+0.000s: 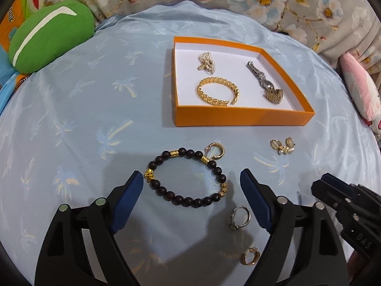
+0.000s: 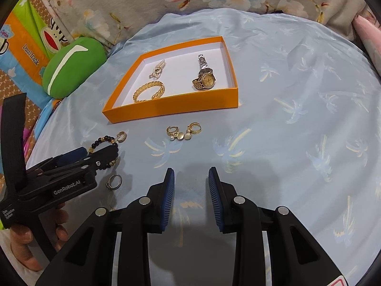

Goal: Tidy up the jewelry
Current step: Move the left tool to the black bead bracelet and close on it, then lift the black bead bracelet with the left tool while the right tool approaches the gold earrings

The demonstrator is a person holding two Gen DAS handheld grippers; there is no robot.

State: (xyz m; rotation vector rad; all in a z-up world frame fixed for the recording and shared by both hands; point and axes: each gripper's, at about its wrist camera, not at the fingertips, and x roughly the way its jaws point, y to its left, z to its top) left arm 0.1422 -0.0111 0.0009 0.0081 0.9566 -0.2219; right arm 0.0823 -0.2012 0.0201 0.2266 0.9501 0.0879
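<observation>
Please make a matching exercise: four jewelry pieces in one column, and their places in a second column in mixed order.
1. wristwatch
2. dark bead bracelet
3. gold chain bracelet
4. silver ring

A. inside the orange box, near its front wall
B. on the cloth, nearer the camera than the beads
C. on the cloth, between the left gripper fingers
D. inside the box, right side

Pairs: 1-D, 2-C, 3-A, 4-B

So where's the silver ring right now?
On the blue cloth, outside the orange box: low in the left wrist view, the silver ring lies just below the bead bracelet.
</observation>
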